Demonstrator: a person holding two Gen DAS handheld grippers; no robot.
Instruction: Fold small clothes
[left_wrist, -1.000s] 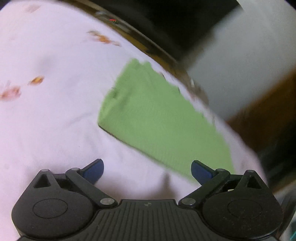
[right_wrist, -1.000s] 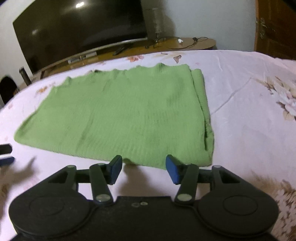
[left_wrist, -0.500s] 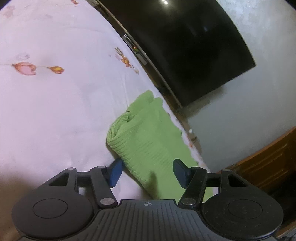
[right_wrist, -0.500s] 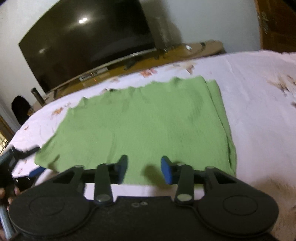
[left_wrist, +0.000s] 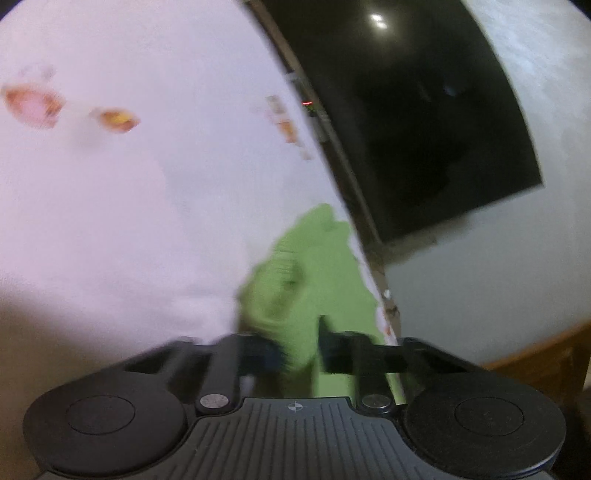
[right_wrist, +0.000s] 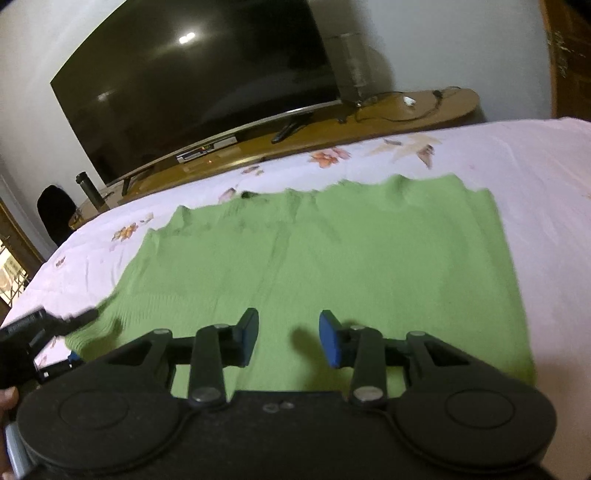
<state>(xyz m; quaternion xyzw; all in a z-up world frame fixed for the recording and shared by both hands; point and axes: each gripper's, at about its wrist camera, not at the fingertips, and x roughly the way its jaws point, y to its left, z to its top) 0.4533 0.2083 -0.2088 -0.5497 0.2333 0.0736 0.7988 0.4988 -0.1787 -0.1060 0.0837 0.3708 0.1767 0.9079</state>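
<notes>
While left tongs (left_wrist: 299, 354) straddle green cloth (right_wrist: 332, 258) edge, blurry, grip unclear; right tongs (right_wrist: 289, 338) released

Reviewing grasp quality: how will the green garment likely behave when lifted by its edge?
The green garment looks like thin ribbed knit lying flat with wavy edges, so it will probably droop limply. It bunches at the left gripper, suggesting it crumples easily. Probably light, likely dragging on the bedsheet.

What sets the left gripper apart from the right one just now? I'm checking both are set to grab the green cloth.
The left gripper has its jaws close around the bunched left end of the green cloth; the right gripper stands wider open over the flat near edge. The left view is blurred, the right sharper. Both have blue pads.
</notes>
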